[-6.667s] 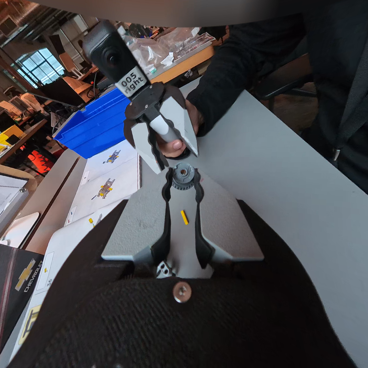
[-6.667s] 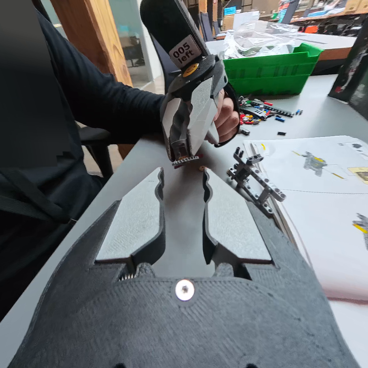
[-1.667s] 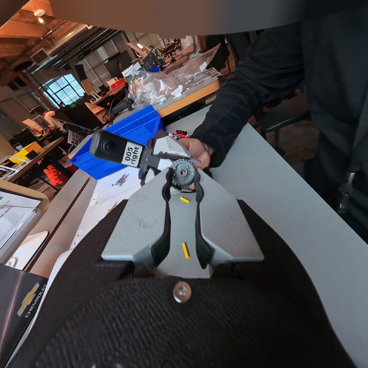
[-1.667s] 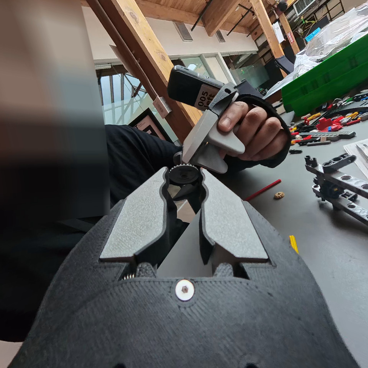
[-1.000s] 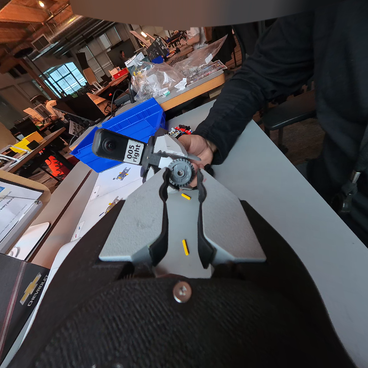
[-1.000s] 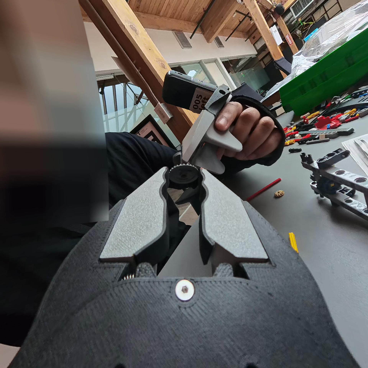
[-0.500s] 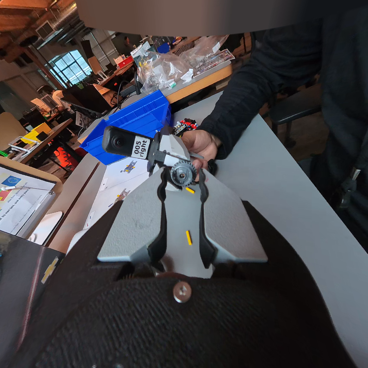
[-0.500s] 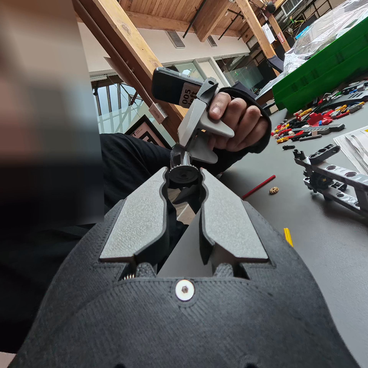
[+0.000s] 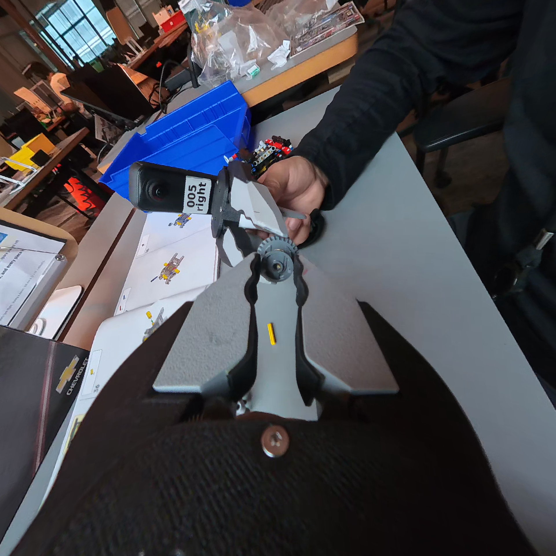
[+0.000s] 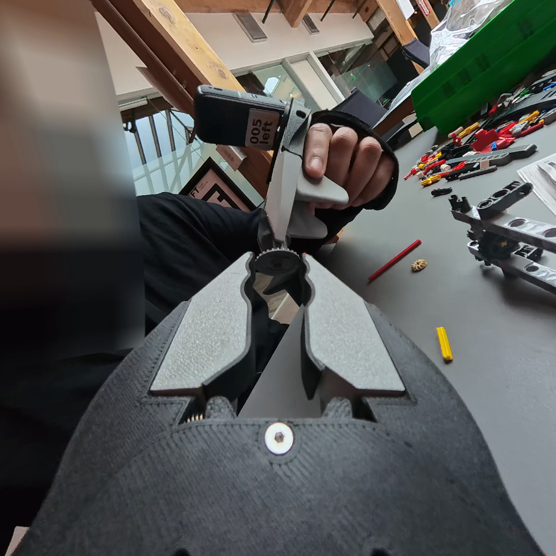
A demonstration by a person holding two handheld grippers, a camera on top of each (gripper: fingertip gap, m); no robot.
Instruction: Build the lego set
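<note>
While raised off the tabletop [image 9: 391, 240], seemingly for hand-over: grey gear [image 9: 276, 264], left tool [image 9: 276, 262] and right tool [image 10: 278, 264] both clamped on it; yellow pin [image 9: 271, 333] unused below.

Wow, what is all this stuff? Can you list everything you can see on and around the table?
Dark grey toothed plastic gear: one, held above the table between both claws.
Short yellow plastic axle: one, lying on the grey table.
Thin red plastic rod: one, on the table.
Small tan gear: one, beside the rod's end.
Grey beam assembly: one, partly built.
Loose mixed bricks: a pile, count unclear, before the green bin.
Blue plastic bin: one, far edge.
White instruction booklet: open.
Black box: one, table corner.
Left claw: shut on the gear.
Right claw: shut on the gear.
</note>
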